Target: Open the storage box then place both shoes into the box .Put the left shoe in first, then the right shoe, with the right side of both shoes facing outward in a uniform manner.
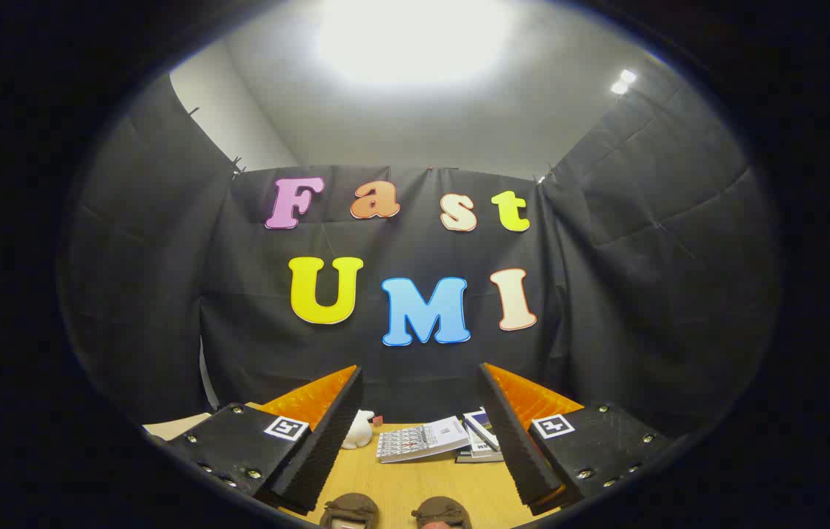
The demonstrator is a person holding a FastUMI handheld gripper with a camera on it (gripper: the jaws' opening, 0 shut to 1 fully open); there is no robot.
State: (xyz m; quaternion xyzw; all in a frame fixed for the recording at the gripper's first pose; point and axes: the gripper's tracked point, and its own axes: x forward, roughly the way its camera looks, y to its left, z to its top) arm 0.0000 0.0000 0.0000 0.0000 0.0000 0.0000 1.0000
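Note:
My gripper (420,382) is held high and level, its two fingers spread wide apart with nothing between them. Low down between the fingers, the brown tops of two shoes peek into view side by side on the wooden table (415,481): the left-hand one (350,509) and the right-hand one (442,511). Most of each shoe is hidden, so I cannot tell which is the left shoe.
A stack of books and booklets (433,439) lies on the table beyond the shoes, toward the black cloth wall. A small white object (358,432) stands beside the inner edge of the left finger.

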